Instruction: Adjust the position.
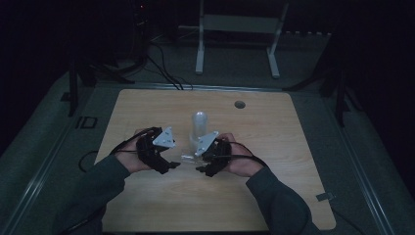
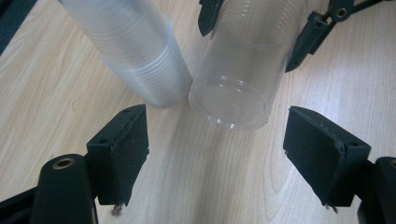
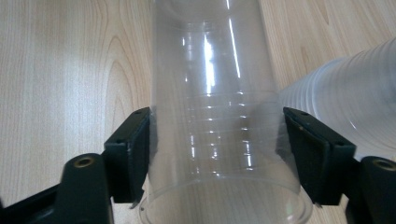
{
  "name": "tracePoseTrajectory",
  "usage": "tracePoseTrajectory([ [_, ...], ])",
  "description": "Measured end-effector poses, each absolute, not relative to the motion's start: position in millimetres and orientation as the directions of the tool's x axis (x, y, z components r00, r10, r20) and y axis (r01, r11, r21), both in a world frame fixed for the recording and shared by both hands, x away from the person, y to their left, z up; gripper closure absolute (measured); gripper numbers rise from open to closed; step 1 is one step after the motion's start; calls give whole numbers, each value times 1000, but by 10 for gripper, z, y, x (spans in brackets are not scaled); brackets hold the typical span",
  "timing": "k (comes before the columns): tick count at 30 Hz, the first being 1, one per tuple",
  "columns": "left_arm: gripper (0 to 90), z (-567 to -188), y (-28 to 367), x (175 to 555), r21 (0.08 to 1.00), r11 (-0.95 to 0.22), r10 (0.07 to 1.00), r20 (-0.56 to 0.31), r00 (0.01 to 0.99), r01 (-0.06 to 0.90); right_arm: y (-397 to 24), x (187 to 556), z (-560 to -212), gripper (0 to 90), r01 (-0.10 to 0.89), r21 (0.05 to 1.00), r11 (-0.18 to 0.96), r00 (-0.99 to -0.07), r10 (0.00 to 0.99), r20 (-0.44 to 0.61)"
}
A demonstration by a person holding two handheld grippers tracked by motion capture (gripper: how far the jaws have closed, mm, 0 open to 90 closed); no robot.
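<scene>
- While the room lay dim around the pale wooden tabletop [image 1: 147, 205], the person held a single clear plastic cup [image 3: 219, 116] lying level between the two hands, its long axis running from one hand to the other.
- The right tongs [image 3: 217, 154] were clamped on that cup close to its open rim, one black pad pressed against each side of the wall; in the right gripper view the cup stretched away from the pads toward its base.
- The left tongs [image 2: 217, 154] stood spread wide with nothing between them. In the left gripper view the cup's closed base [image 2: 231, 100] faced them, just ahead of the pads and a little toward the right-hand pad, not touching either.
- The cup was off the wood, carried by the right tongs alone, so the right hand [image 1: 240, 159] was the one at the cup; the left hand [image 1: 139, 154] was just beside its base end.
- A tall stack of nested clear plastic cups [image 1: 198, 128] stood upside down on the tabletop just behind the hands; the held cup's base lay just beside the stack's lower end, and I could not tell whether they touched.
- I judged the coming move to turn on that end-on line-up: the base pointed straight at the spread left tongs.
</scene>
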State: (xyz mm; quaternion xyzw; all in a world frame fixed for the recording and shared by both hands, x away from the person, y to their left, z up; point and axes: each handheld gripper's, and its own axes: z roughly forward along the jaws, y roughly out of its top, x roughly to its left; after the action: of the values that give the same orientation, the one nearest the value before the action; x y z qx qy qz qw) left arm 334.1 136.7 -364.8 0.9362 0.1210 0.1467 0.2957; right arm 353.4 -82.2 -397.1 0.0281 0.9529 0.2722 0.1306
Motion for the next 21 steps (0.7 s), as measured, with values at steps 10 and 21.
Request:
tracePoseTrajectory([
  [10, 224, -3678, 1316, 3333, 549, -826, 291, 217, 932, 130, -805, 3534, -3965, 299, -27, 511, 859, -963, 115, -244],
  [21, 220, -3699, 1213, 3310, 491, -866, 246, 247, 937, 98, -788, 3527, -3980, 299, -34, 487, 873, -964, 101, -247],
])
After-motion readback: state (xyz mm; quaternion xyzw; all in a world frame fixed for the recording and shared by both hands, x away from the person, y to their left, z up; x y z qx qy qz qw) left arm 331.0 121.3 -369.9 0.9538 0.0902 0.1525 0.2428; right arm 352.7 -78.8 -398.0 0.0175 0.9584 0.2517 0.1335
